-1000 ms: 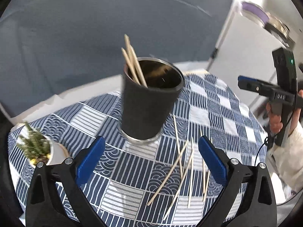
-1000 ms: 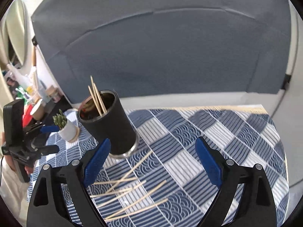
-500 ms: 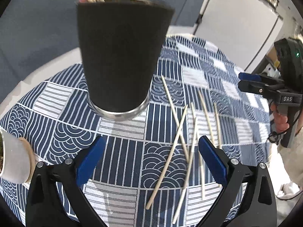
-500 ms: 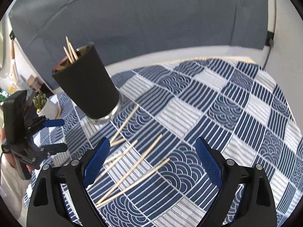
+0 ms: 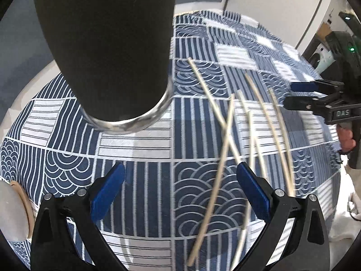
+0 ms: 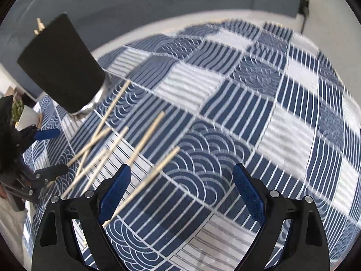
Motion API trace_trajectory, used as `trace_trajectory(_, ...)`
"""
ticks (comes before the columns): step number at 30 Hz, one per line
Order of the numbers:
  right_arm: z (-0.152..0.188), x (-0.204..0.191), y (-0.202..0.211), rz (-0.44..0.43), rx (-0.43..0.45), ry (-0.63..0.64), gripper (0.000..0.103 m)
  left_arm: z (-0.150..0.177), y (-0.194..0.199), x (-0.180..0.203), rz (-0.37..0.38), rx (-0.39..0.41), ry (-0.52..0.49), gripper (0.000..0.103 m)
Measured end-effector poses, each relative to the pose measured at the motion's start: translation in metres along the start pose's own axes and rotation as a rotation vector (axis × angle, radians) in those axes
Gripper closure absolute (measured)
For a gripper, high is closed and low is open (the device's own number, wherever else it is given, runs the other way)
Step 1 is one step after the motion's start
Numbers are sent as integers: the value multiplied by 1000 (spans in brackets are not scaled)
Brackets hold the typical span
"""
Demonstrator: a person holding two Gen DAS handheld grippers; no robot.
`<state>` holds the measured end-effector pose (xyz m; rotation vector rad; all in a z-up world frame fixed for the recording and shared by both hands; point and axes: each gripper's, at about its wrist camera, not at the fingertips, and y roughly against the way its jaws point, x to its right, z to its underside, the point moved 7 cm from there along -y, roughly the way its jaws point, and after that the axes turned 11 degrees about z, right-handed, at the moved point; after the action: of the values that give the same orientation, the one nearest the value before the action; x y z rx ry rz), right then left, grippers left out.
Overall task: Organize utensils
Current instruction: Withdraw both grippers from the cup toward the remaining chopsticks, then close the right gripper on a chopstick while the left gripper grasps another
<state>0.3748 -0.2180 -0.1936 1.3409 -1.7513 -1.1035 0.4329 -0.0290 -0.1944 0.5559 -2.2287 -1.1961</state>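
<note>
**Wooden Sticks Loose on Cloth; Both Grippers Lowered and Spread**

Wooden sticks [image 5: 227, 140] are seen scattered on the blue-and-white patterned tablecloth [image 5: 140, 176], just right of the black cup [image 5: 106, 40]. Going left to right in the left wrist view, a white plant pot [image 5: 13, 210] is cut off at the left edge, the cup fills the upper left, the crossed sticks lie in the middle, and the right gripper [image 5: 304, 94] is held by a hand at the right edge.

Compared with one second ago, both cameras have been brought much lower and closer to the cloth. The cup rim, visible then, has passed out of the top of the left wrist view. The stick arrangement appears unchanged. This is judged to be an approach to pick up sticks, with none yet collected by either tool.

The left gripper [image 5: 180, 187] is spread wide and empty; one stick passes just beside its right pad. The right gripper [image 6: 180, 187] is likewise spread and empty, with one stick running under its left pad.

A few sticks [image 6: 38, 27] already stand in the cup.

The letters "DAS" can be read on the right gripper body. No other writing is legible.
</note>
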Motion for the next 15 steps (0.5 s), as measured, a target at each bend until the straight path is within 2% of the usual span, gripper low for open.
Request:
trace_trajectory(3, 4, -1, -4, 10, -15, -14, 16, 0, -1, 0, -16, -10, -29, 6)
trace_trajectory(6, 6, -6, -8, 102, -10, 16, 16, 1, -7, 1, -74, -33, -99, 5)
trace_trajectory(9, 12, -7, -10, 194, -8, 0, 9, -1, -8, -3, -67, -28, -86, 4)
trace_trajectory(11, 16, -2, -11, 200, -18, -53, 7, -3, -10, -2, -66, -17, -88, 4)
trace_trajectory(15, 17, -2, -12, 202, -39, -51, 6, -3, -10, -2, -80, -1, -66, 4)
